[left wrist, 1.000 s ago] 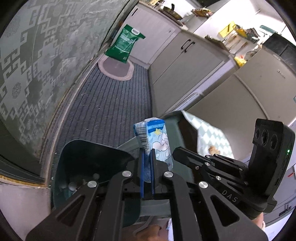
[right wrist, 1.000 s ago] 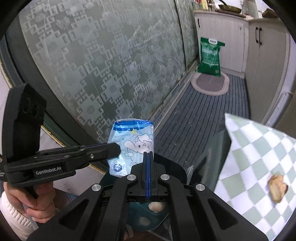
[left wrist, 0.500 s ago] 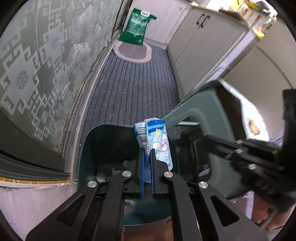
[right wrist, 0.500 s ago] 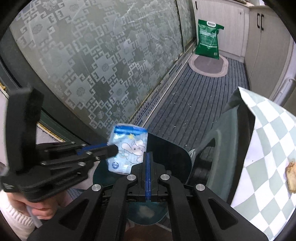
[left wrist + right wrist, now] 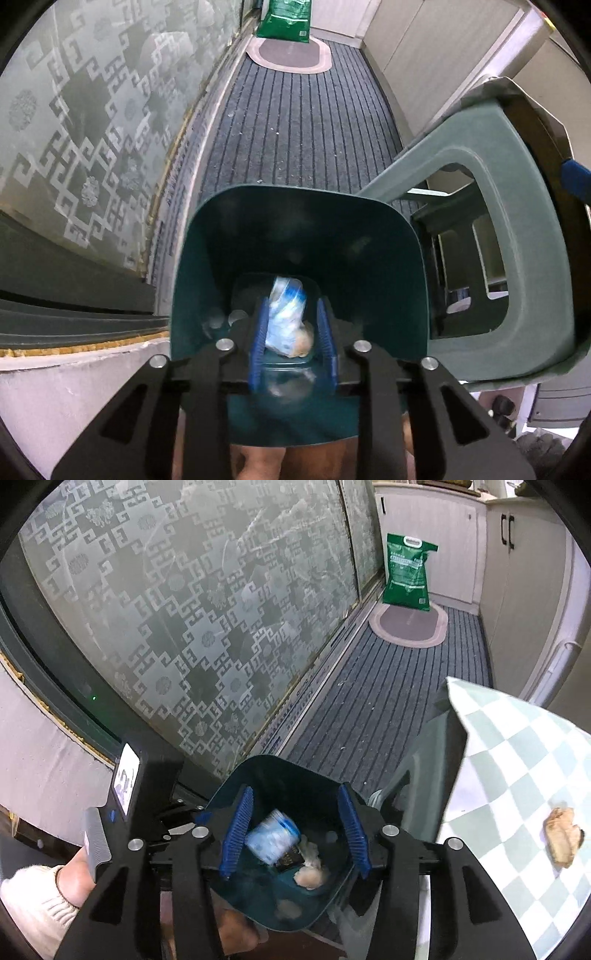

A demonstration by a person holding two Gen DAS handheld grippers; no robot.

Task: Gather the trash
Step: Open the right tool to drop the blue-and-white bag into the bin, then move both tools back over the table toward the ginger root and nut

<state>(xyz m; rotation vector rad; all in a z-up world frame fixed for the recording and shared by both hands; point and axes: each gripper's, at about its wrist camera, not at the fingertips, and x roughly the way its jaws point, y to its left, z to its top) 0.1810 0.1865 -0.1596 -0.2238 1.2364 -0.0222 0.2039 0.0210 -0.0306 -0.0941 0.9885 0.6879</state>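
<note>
A dark teal trash bin [image 5: 295,240] stands on the floor right under both grippers. My left gripper [image 5: 291,332] points down into it and its jaws are opening. The blue-and-white snack wrapper [image 5: 286,317] shows blurred between the blue pads [image 5: 258,332], loose and dropping. In the right wrist view the wrapper [image 5: 271,836] lies tilted inside the bin [image 5: 280,764], beside pale food scraps [image 5: 310,877]. My right gripper [image 5: 294,834] hovers over the bin with its jaws opening and nothing held. A brown scrap [image 5: 561,836] lies on the checked tablecloth [image 5: 517,768].
A green plastic stool [image 5: 517,258] stands against the bin's right side. The frosted patterned glass door [image 5: 184,609] runs along the left. A striped grey carpet [image 5: 303,129] leads to an oval mat [image 5: 408,626] and a green bag [image 5: 406,572]. Cabinets line the right.
The left gripper sank over the bin, tipped downward and let go of the wrapper, which is falling in. The right gripper's jaws, shut before, now stand apart.
</note>
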